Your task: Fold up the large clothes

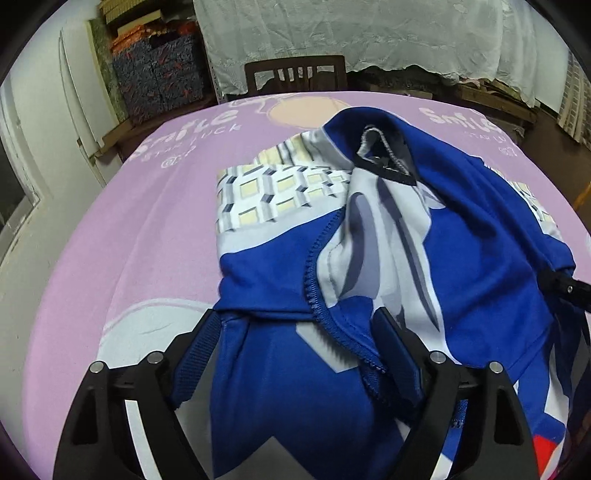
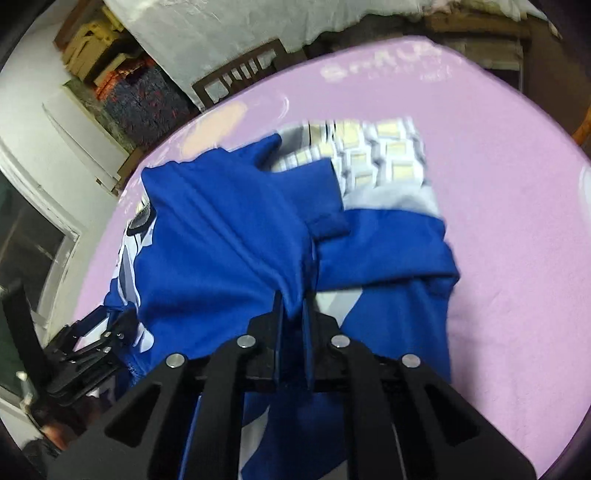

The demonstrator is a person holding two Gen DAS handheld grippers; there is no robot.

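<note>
A blue zip jacket with white, grey and checked panels lies crumpled on the pink table cover. My left gripper stands open over its near hem; the fabric and the zipper lie between the wide-apart fingers, and the pads do not press on them. In the right wrist view my right gripper is shut on a raised fold of the blue jacket. The left gripper shows at that view's lower left, and the right gripper shows at the jacket's right edge.
A dark wooden chair stands at the table's far edge, in front of a white draped cloth. Stacked patterned boxes sit at the back left beside a white wall. The pink cover lies bare right of the jacket.
</note>
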